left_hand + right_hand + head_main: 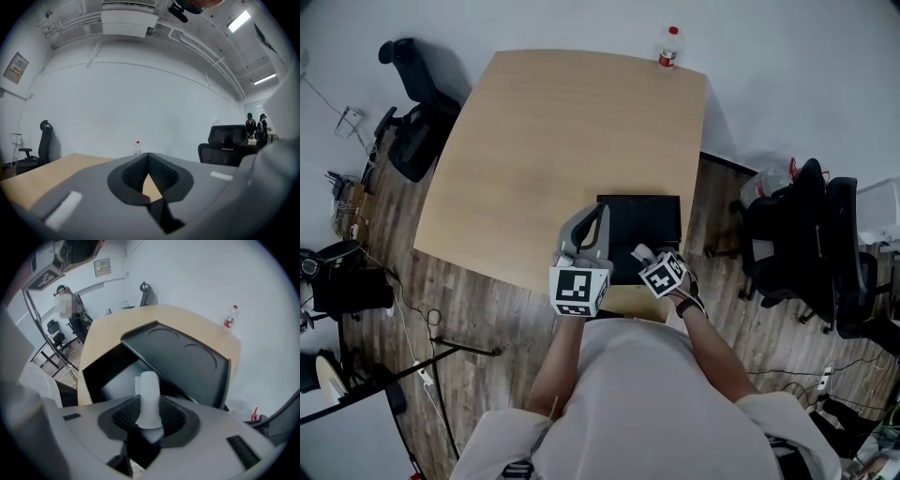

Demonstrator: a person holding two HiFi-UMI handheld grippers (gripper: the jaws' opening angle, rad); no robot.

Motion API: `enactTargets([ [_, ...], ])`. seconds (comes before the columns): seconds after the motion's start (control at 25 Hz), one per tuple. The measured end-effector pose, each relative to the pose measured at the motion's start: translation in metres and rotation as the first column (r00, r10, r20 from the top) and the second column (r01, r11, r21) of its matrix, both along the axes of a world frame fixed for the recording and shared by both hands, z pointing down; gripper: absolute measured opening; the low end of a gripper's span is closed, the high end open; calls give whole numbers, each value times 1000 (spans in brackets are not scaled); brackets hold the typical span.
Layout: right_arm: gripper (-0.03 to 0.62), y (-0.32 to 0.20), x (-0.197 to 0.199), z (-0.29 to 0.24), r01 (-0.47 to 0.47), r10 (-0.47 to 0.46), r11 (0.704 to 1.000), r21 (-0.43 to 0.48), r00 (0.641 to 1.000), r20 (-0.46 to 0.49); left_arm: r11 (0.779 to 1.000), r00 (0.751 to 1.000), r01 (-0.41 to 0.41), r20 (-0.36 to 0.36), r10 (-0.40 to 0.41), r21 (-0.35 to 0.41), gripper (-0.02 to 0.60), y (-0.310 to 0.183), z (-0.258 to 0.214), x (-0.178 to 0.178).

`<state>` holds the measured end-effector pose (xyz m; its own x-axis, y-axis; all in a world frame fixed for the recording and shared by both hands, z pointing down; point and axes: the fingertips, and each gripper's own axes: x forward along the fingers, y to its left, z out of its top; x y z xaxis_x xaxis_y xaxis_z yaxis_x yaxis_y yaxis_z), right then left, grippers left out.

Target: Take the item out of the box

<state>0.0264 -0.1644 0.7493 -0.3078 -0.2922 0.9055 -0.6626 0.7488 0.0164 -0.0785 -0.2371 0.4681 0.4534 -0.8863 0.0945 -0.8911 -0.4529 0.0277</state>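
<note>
Clenched on a white cylindrical item (pixel 149 394), the fingers (pixel 123 417) of the right gripper (pixel 149 404) are seen pressing it from both sides with their ribbed pads. The item is held upright between them, and its far end stands out past the fingertips. Its near end is hidden behind the pads.

Just beyond the item, a black box (pixel 101 366) is seen open, with a pale patch inside it. The item is placed over that opening in the right gripper view. Whether it is fully clear of the box cannot be told. The lid (pixel 187 357) is raised and tilted to the right of the opening, and two round impressions are noted on its face.

The box is set at the near edge of a light wooden worktop (pixel 108 331).

The fingers (pixel 133 176) of the left gripper (pixel 148 157) are closed tip to tip with nothing between them. Only a sliver of worktop is seen through the gap below the tips. In the head view this gripper is held just beside the box's left edge. Contact cannot be confirmed.

A bottle (pixel 229 317) with a red label is noted at the far edge of the worktop, well apart from the box. A black office chair (pixel 227 140) is seen off to the right, on a wood floor (pixel 487 309).
</note>
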Motion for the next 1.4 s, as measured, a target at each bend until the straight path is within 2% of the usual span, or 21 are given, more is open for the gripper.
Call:
enactTargets([
  [0.44,132,14,-6,-21,-18,17,1000,13,998,58,1000,1000,-3,-4,3,12,8,7,-5,1],
  [1.08,132,-15,-14,-78,-73,50,986,149,987,151,999,1000,-2,-10,2,33,8,11,-17,3],
  [1.4,132,-30,-7,-102,-85,53,969,233,989,140,999,1000,-7,0,7,49,8,15,-22,6],
])
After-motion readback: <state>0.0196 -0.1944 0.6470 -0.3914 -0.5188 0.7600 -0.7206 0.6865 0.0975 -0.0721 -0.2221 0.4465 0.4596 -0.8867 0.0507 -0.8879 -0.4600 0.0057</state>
